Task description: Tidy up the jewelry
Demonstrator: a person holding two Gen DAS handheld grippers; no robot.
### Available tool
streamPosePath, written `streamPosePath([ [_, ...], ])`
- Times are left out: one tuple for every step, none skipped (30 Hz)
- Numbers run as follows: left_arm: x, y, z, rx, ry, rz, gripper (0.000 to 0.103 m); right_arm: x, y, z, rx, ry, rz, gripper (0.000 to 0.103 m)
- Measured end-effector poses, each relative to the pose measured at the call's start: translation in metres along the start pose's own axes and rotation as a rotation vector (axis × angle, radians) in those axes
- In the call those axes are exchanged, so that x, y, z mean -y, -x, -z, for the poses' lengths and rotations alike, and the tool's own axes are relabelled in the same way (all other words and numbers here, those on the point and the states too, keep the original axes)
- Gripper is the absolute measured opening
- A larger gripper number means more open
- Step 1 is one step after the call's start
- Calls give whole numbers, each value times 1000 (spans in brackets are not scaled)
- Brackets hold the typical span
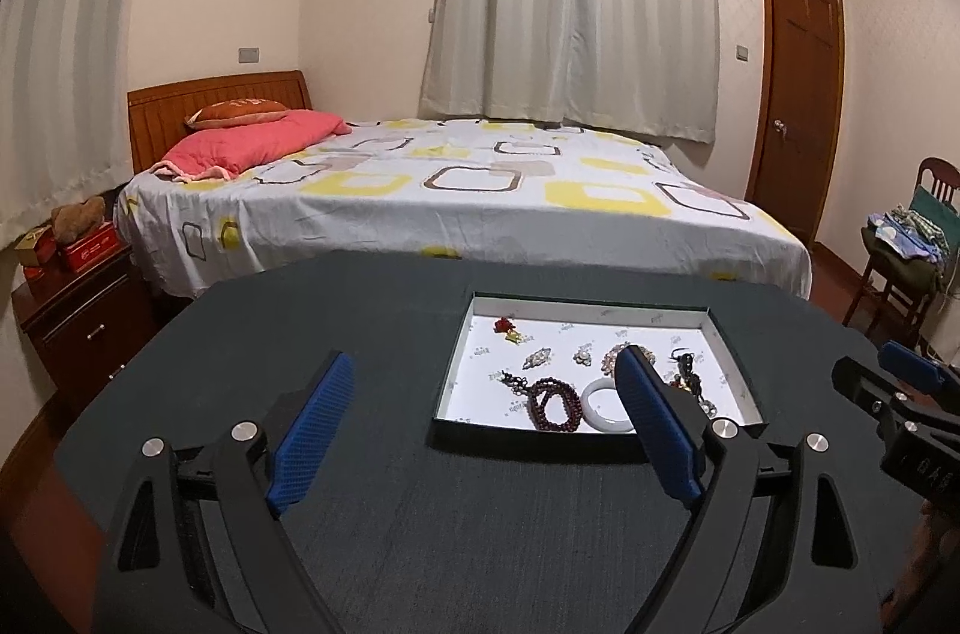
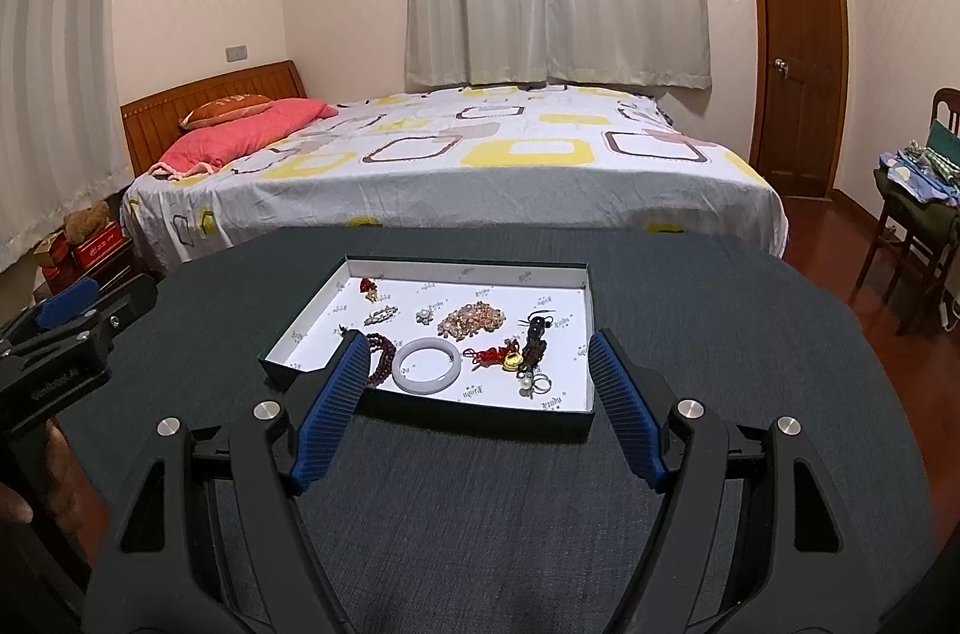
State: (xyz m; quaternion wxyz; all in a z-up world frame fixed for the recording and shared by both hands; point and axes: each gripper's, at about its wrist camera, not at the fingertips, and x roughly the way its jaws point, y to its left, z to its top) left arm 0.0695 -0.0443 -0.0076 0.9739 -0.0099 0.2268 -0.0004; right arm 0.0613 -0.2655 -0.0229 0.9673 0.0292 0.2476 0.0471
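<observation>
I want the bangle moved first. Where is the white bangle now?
In the right wrist view, the white bangle lies in the tray near its front edge, between the dark red bead bracelet and the red knotted charm.

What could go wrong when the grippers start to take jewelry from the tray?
The dark red bead bracelet lies against the white bangle, so a grasp may drag both. The small rings sit close to the tray front wall, where wide fingers may not reach. Both grippers, left and right, are open and empty.

Jewelry tray [image 2: 585,274] on table [image 2: 480,484], bangle [image 2: 427,365] inside, bed [image 2: 450,166] behind.
</observation>
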Motion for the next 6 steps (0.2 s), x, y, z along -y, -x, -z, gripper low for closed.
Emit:
streamPosePath([
  [-2,-3,1,-4,4,-6,86,1,-1,0,-2,-1,1,74],
  [-2,-5,3,-12,5,-4,86,2,-3,0,-5,-3,2,74],
  [-3,-8,3,-23,3,-2,86,4,-4,2,-9,-8,5,74],
  [-4,-13,5,-34,0,-3,86,5,-6,2,-12,-11,7,74],
  [-6,-19,7,-50,-5,-12,86,7,-9,3,-16,-15,10,74],
  [-9,-26,9,-65,-5,-25,86,11,-12,5,-22,-21,16,74],
])
